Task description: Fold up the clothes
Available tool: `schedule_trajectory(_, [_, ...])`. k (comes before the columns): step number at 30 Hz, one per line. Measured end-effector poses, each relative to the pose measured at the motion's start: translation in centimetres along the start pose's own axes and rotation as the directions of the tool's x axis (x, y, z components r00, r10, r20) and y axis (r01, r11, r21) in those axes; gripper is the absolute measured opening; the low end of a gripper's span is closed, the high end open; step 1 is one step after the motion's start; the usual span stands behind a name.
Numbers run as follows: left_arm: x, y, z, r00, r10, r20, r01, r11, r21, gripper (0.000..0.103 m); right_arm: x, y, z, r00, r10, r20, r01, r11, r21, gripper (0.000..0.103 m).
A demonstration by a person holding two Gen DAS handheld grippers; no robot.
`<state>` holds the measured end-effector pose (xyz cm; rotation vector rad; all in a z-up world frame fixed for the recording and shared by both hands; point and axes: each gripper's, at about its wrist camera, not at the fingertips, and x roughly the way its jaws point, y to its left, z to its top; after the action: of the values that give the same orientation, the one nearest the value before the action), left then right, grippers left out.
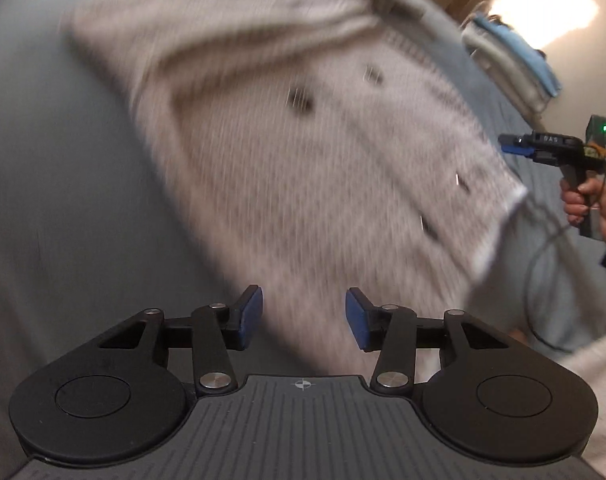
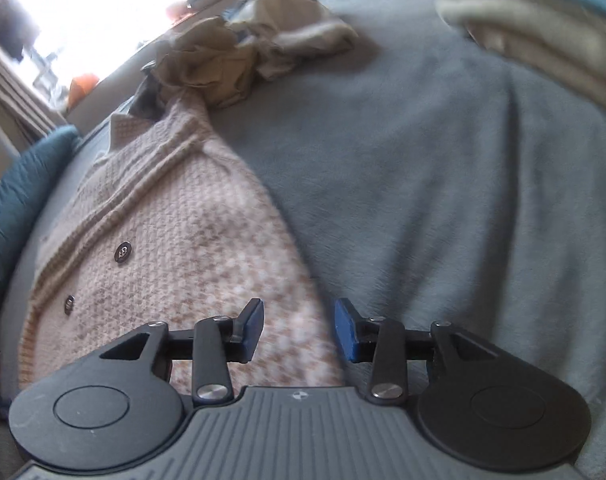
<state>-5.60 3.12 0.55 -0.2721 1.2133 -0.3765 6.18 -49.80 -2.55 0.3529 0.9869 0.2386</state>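
Hovering both tools, left tool (image 1: pixel 304 317) and right tool (image 2: pixel 299 330), jaws apart and gripping nothing, we are looking at the knit cardigan (image 2: pixel 175 240) lying mid-frame on the grey bed (image 2: pixel 443 200).

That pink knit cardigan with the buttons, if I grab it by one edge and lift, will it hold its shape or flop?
Probably flop: the cardigan lies limp and creased on the grey blanket. Its chunky knit looks thick, so likely weighty for a garment. The textured weave should grip the fingers rather than slip.
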Motion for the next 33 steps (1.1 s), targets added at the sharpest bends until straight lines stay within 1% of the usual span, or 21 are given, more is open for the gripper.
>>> schedule_trajectory(1, [0.5,0.3,-0.6,0.999,-0.035,-0.027,0.034,0.999,-0.027,0.046,0.2,-0.8,0.0,1.000,-0.002,-0.011,0.002,1.000,0.025,0.042])
schedule_trajectory(3, [1.4,0.7,-1.7,0.992,-0.105,-0.073,0.099,0.992,-0.081,0.046,0.8,-2.0,-0.1,0.999,0.017,-0.027,-0.015,0.997,0.072,0.042])
schedule_trajectory(5, [2.7,0.5,-2.3,0.982,-0.165,-0.094,0.153,0.981,-0.120,0.046,1.3,-3.0,-0.4,0.998,0.048,-0.032,-0.043,0.991,0.130,0.043])
schedule_trajectory(7, [4.0,0.5,-2.9,0.967,-0.234,-0.099,0.219,0.965,-0.144,0.046,1.6,-3.8,-0.5,0.995,0.090,-0.030,-0.083,0.979,0.186,0.044])
schedule_trajectory(9, [5.3,1.0,-3.3,0.956,-0.266,-0.123,0.239,0.951,-0.198,0.047,1.8,-4.7,-0.5,0.991,0.132,-0.028,-0.121,0.964,0.239,0.044])
schedule_trajectory(12, [6.1,1.8,-3.7,0.946,-0.301,-0.119,0.264,0.931,-0.250,0.047,1.7,-6.3,-0.8,0.980,0.197,-0.027,-0.177,0.926,0.333,0.043])
schedule_trajectory(13, [6.1,2.0,-3.8,0.946,-0.305,-0.112,0.269,0.928,-0.258,0.046,1.6,-6.7,-0.9,0.977,0.211,-0.029,-0.188,0.918,0.348,0.043])
schedule_trajectory(17, [5.6,2.4,-3.9,0.956,-0.291,-0.042,0.270,0.924,-0.269,0.046,1.1,-7.0,-0.9,0.980,0.200,-0.006,-0.184,0.914,0.361,0.043])
schedule_trajectory(20, [6.1,2.9,-3.9,0.952,-0.307,-0.006,0.293,0.912,-0.287,0.046,1.4,-7.4,-0.5,0.980,0.196,0.011,-0.186,0.909,0.372,0.043])
schedule_trajectory(23, [6.6,3.3,-3.9,0.945,-0.325,0.031,0.319,0.899,-0.302,0.046,2.4,-8.0,-0.6,0.970,0.241,0.012,-0.225,0.885,0.408,0.043])
schedule_trajectory(25, [6.9,3.1,-4.4,0.932,-0.359,0.050,0.357,0.886,-0.296,0.045,2.7,-8.5,-0.9,0.961,0.278,0.011,-0.254,0.860,0.442,0.043])
schedule_trajectory(27, [7.5,2.7,-4.7,0.907,-0.419,0.027,0.408,0.864,-0.294,0.040,2.9,-9.1,-1.2,0.949,0.316,0.007,-0.280,0.831,0.481,0.043])
schedule_trajectory(28, [7.9,2.5,-4.8,0.895,-0.446,0.002,0.427,0.856,-0.292,0.039,3.0,-9.3,-1.5,0.939,0.345,-0.010,-0.296,0.819,0.491,0.043])
schedule_trajectory(31, [9.3,1.6,-4.5,0.866,-0.496,-0.068,0.461,0.842,-0.279,0.039,3.1,-8.9,-2.4,0.910,0.406,-0.083,-0.321,0.818,0.478,0.043])
schedule_trajectory(33, [10.1,0.8,-4.3,0.851,-0.514,-0.108,0.474,0.840,-0.265,0.039,3.1,-8.2,-2.8,0.900,0.419,-0.121,-0.325,0.829,0.456,0.043])
